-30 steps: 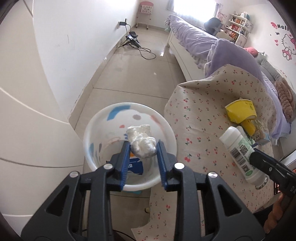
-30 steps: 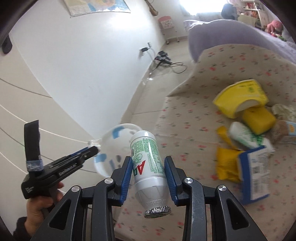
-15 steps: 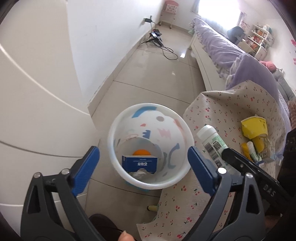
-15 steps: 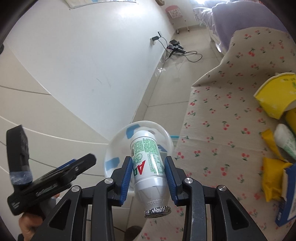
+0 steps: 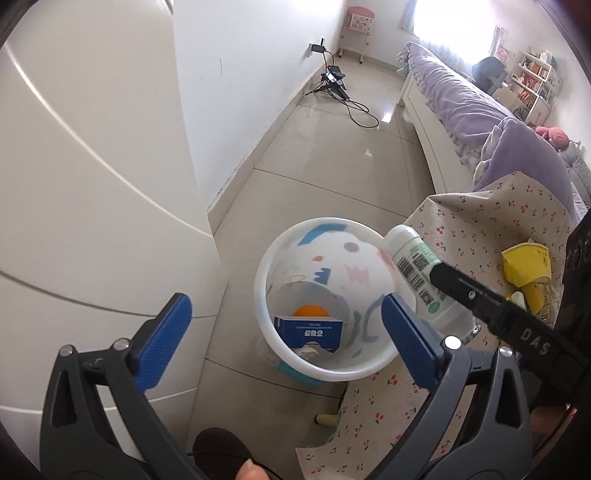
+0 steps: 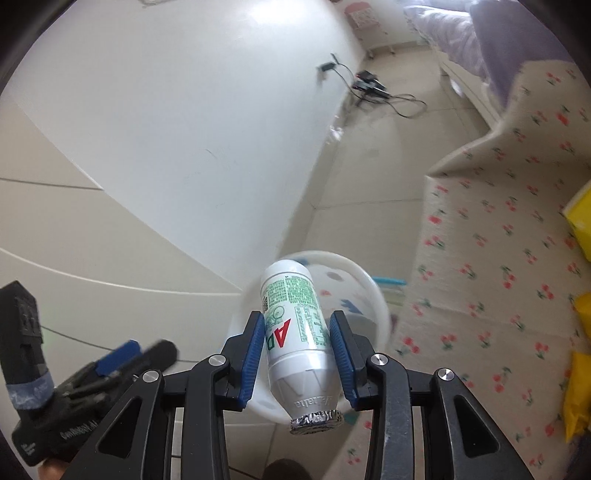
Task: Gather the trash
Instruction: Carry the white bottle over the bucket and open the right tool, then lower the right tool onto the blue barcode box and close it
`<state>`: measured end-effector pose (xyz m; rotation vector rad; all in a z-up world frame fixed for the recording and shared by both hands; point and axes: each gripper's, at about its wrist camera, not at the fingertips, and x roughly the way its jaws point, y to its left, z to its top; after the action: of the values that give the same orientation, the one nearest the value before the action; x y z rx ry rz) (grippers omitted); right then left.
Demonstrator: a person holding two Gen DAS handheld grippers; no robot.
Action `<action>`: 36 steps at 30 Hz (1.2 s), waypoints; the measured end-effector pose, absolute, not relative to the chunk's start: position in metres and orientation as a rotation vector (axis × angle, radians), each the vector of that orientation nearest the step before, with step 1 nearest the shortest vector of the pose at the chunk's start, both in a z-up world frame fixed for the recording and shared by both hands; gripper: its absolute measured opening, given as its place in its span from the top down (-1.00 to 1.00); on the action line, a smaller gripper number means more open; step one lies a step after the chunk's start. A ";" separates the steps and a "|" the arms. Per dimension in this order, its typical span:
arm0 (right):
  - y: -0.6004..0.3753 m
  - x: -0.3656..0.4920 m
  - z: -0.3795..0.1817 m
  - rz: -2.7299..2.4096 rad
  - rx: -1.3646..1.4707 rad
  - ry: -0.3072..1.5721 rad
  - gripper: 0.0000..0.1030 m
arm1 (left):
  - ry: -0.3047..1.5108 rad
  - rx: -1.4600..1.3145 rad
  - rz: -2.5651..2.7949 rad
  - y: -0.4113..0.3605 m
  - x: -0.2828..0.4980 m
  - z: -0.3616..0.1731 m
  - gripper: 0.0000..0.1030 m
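We see a purple-covered bed [image 5: 461, 107] far beyond our jaws, black cables [image 5: 343, 92] by the wall, a pink stool [image 5: 356, 27] farthest off.

Left gripper [image 5: 286, 334] angled steeply downward, jaws opening to their widest, nothing between the blue pads. Right gripper [image 6: 297, 345] tilted down, jaws opening, a gap showing on each side of the bottle [image 6: 295, 325] between them.
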<state>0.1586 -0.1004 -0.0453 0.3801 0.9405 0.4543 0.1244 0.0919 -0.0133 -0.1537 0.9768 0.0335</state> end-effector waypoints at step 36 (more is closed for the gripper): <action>-0.220 0.053 0.008 0.136 0.144 0.952 -0.67 | 0.989 -0.055 -0.211 0.005 0.087 -0.005 -0.98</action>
<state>0.0528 -0.2195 0.0078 0.1445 0.9521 0.1357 0.0868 0.0046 -0.0052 -0.0549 0.9893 -0.2112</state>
